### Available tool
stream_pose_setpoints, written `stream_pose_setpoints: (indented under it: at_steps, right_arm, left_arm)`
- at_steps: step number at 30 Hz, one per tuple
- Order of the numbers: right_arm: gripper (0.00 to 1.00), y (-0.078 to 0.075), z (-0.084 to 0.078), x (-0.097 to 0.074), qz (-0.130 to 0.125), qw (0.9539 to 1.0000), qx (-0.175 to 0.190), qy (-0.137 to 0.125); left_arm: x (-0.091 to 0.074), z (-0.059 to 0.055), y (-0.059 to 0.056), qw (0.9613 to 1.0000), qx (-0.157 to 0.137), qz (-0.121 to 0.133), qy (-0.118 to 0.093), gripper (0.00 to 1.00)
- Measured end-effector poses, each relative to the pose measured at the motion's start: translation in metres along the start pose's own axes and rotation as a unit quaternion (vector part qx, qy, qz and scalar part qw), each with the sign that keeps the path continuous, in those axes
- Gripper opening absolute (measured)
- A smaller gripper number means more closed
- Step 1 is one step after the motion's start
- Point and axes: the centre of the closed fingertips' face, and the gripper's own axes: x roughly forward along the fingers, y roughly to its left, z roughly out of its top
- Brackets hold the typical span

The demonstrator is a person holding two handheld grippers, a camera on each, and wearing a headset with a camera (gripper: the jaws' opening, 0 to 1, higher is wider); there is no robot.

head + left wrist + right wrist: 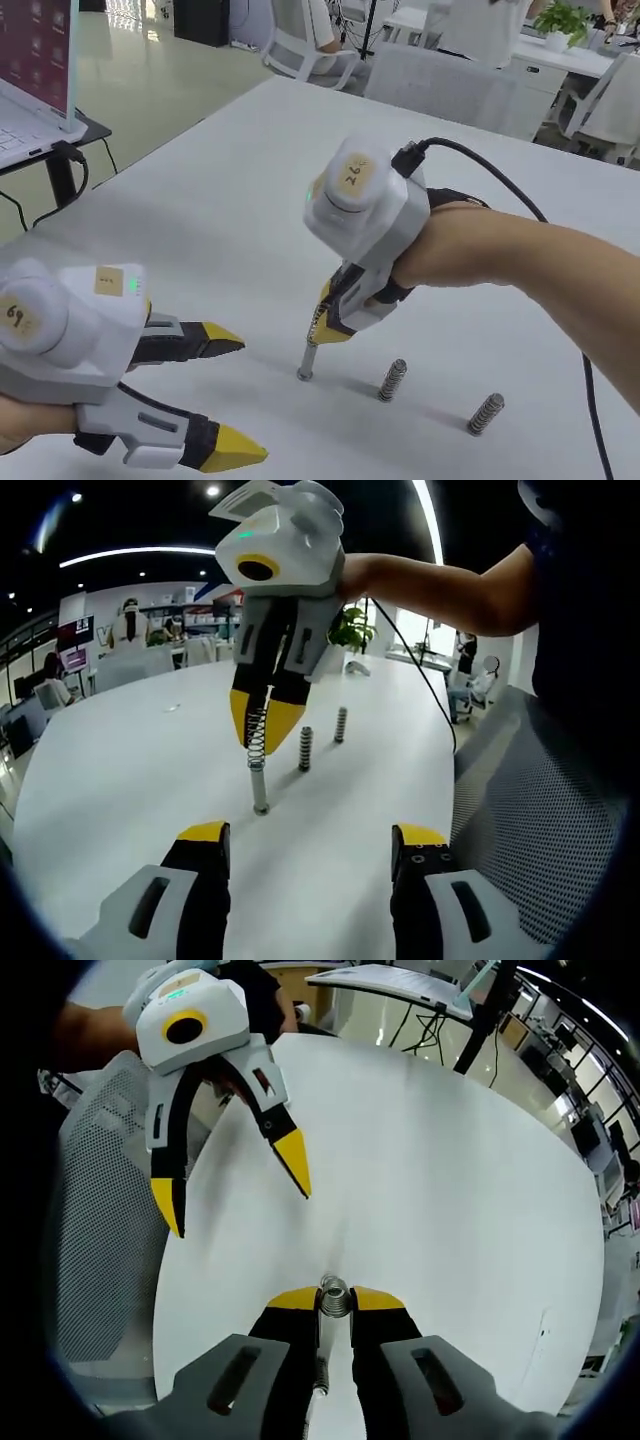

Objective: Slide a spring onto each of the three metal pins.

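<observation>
Now your right gripper (330, 323) is closed on a spring (257, 742), its lower end at the top of the metal pin (260, 792); your left gripper (245, 398) hangs wide open, empty, nearby.

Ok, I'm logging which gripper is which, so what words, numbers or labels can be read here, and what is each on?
"26": handwritten on the round tan sticker on top of the right gripper.
"69": handwritten on the matching sticker on top of the left gripper; turned the other way up it would read "96".
Laptop screen: any text is too small to read.
</observation>
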Motion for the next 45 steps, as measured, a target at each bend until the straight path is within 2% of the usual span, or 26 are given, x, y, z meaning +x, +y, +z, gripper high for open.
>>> stream_pose_setpoints:
  at_steps: [15, 29, 34, 45]
  right_arm:
    - [0.09, 0.003, -0.008, 0.020, 0.010, 0.9998, 0.004, 0.019]
    - [0.09, 0.002, -0.015, 0.041, 0.002, 0.9995, 0.006, 0.032]
    - [0.09, -0.003, -0.015, 0.046, -0.007, 0.9995, 0.013, 0.029]
    - [0.09, -0.003, -0.018, 0.054, -0.005, 0.9992, 0.017, 0.037]
  left_arm:
    - [0.001, -0.002, 0.002, 1.0000, 0.001, -0.002, 0.002, 0.59]
    - [0.000, -0.004, 0.003, 1.0000, 0.001, -0.002, 0.005, 0.58]
    - [-0.001, -0.005, 0.003, 1.0000, 0.001, -0.001, 0.005, 0.57]
    - [-0.001, -0.005, 0.003, 1.0000, 0.001, -0.001, 0.007, 0.57]
